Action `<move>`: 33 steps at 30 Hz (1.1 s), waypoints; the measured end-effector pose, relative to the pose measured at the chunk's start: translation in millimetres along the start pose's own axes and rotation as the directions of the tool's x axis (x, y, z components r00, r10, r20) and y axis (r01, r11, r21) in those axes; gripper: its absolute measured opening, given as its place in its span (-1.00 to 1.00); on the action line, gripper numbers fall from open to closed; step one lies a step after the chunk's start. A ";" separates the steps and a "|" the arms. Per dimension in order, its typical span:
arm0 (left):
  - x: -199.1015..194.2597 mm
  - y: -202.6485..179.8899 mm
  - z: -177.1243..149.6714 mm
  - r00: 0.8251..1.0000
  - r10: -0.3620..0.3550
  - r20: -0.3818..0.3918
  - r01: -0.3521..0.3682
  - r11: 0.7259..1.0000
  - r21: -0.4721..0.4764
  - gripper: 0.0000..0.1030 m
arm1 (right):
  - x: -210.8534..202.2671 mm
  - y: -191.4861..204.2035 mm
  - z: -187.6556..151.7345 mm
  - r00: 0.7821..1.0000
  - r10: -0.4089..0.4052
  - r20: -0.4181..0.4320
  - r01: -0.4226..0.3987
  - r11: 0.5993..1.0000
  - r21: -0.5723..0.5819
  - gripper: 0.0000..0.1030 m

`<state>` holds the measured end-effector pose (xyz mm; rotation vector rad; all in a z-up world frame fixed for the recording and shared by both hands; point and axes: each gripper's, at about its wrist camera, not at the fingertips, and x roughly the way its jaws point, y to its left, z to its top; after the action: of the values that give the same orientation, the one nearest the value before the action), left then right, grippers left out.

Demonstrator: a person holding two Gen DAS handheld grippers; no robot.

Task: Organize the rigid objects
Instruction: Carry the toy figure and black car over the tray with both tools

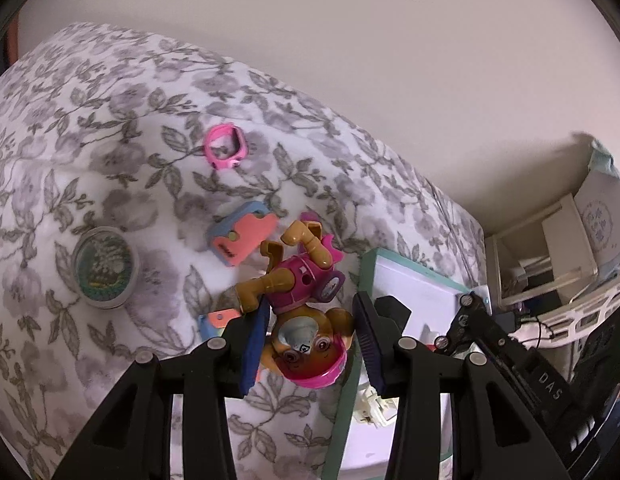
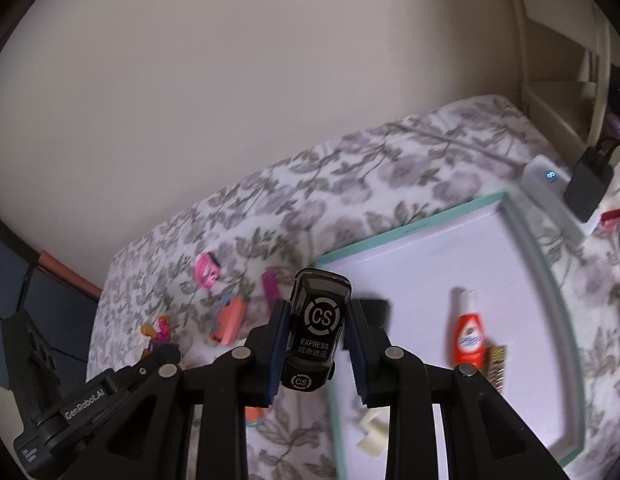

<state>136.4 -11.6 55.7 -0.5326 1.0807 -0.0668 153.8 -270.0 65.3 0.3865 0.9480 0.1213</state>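
The right gripper (image 2: 315, 340) was clamped on a black toy car (image 2: 315, 328), its long axis running along the fingers, hanging over the near-left rim of the white tray (image 2: 525, 240). The left gripper (image 1: 310, 340) gripped a brown-and-pink puppy figure (image 1: 302, 300) head-down, just left of that tray.

Both grippers point steeply downward; the left gripper (image 1: 310, 340) clamps a toy, the right gripper (image 2: 315, 350) likewise.
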 end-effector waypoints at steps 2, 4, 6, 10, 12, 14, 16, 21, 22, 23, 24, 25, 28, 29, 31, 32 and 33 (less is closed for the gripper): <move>6.1 -9.6 0.1 1.000 0.004 -0.008 -0.003 1.000 0.023 -0.14 | -0.8 -7.3 3.8 1.000 -0.020 0.009 0.020 1.000 0.004 -0.41; 13.9 -20.9 0.9 1.000 0.007 -0.015 -0.006 0.999 0.044 -0.14 | 0.2 -11.9 7.7 0.999 -0.032 0.013 0.032 0.999 -0.003 -0.41; 21.5 -32.3 1.7 1.000 0.016 -0.018 -0.015 0.997 0.071 -0.14 | 2.1 -15.3 10.9 0.998 -0.058 0.017 0.058 0.998 -0.022 -0.41; 37.3 -52.8 2.0 0.999 0.022 -0.032 -0.018 0.994 0.111 -0.14 | 8.9 -25.1 15.7 0.996 -0.091 0.015 0.091 0.995 -0.042 -0.41; 46.2 -63.9 1.1 0.999 0.026 -0.038 -0.021 0.991 0.132 -0.14 | 12.7 -30.6 16.6 0.994 -0.105 0.010 0.105 0.993 -0.047 -0.41; 53.4 -73.6 -1.5 0.999 0.030 -0.041 -0.023 0.988 0.151 -0.14 | 16.3 -35.8 17.2 0.993 -0.117 0.002 0.117 0.992 -0.053 -0.41; 61.6 -83.4 -5.3 0.998 0.031 -0.049 -0.022 0.986 0.168 -0.14 | 19.2 -41.7 17.7 0.991 -0.130 -0.002 0.130 0.990 -0.057 -0.41; 78.4 -102.0 -14.5 0.997 0.048 -0.061 -0.034 0.977 0.211 -0.14 | 20.6 -57.5 19.6 0.982 -0.190 -0.004 0.189 0.980 -0.066 -0.41; 82.2 -105.0 -16.7 0.997 0.050 -0.065 -0.034 0.976 0.217 -0.14 | 20.5 -59.9 19.9 0.980 -0.196 -0.005 0.196 0.978 -0.066 -0.41; 85.1 -106.9 -18.1 0.996 0.051 -0.070 -0.035 0.975 0.220 -0.14 | 20.3 -62.6 20.1 0.979 -0.205 -0.006 0.204 0.976 -0.070 -0.41; 89.1 -108.8 -19.8 0.996 0.054 -0.076 -0.036 0.974 0.223 -0.14 | 20.6 -64.2 20.1 0.977 -0.214 -0.006 0.213 0.974 -0.075 -0.41; 92.4 -110.3 -21.6 0.995 0.061 -0.081 -0.041 0.973 0.227 -0.14 | 20.7 -65.3 20.2 0.975 -0.220 -0.006 0.219 0.972 -0.080 -0.41; 101.6 -113.6 -26.8 0.993 0.077 -0.092 -0.053 0.969 0.240 -0.13 | 22.9 -69.5 19.9 0.971 -0.238 -0.012 0.235 0.967 -0.094 -0.41; 103.9 -114.5 -27.7 0.992 0.079 -0.096 -0.054 0.969 0.241 -0.13 | 24.1 -70.9 19.7 0.971 -0.238 -0.016 0.235 0.967 -0.095 -0.41; 108.6 -117.5 -30.3 0.991 0.083 -0.104 -0.055 0.967 0.249 -0.13 | 25.6 -72.4 19.2 0.970 -0.241 -0.022 0.237 0.966 -0.098 -0.41; 110.7 -119.3 -31.6 0.991 0.085 -0.106 -0.056 0.966 0.254 -0.13 | 26.7 -73.2 18.9 0.969 -0.246 -0.024 0.243 0.965 -0.101 -0.41; 112.8 -121.2 -33.0 0.990 0.087 -0.108 -0.057 0.965 0.258 -0.13 | 28.1 -73.8 18.5 0.967 -0.254 -0.028 0.250 0.963 -0.105 -0.41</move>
<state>187.2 -164.4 5.1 -0.2599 1.1862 -0.1726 180.2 -335.7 25.8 0.1678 1.0195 -0.0554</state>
